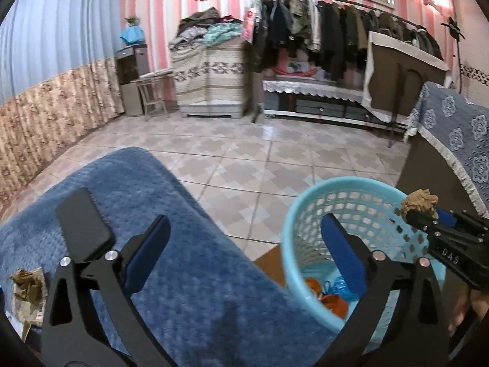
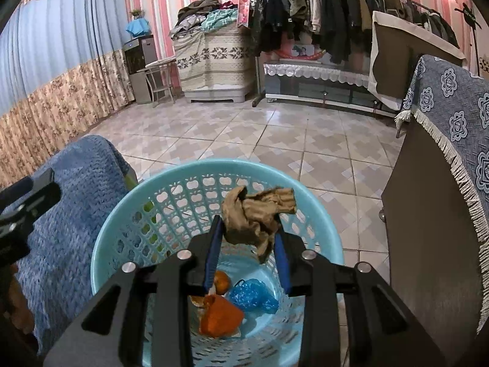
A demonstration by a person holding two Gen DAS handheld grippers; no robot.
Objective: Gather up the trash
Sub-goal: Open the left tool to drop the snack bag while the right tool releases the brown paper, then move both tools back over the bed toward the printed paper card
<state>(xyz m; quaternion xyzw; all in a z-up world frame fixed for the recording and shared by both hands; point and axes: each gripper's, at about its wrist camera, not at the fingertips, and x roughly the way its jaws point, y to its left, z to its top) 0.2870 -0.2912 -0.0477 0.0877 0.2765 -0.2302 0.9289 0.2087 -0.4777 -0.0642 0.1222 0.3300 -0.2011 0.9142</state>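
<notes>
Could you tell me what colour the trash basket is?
Light blue basket, clearest in the right wrist view.

**Room surroundings**

Patterned tile floor (image 2: 244,140) runs to a pink striped wall (image 2: 159,3). A clothes rack (image 2: 321,6) hangs dark garments; beside it, a covered cabinet (image 2: 211,61) bears piled clothes (image 2: 204,12). Blue-and-floral curtains (image 2: 61,61) hang left. A blue blanket (image 1: 171,244) lies near.

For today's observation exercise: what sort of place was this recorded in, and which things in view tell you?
Most likely a lived-in room of a home, a bedroom or living room. A clothes rack full of hanging coats, floral curtains and a tiled floor suggest it.
</notes>
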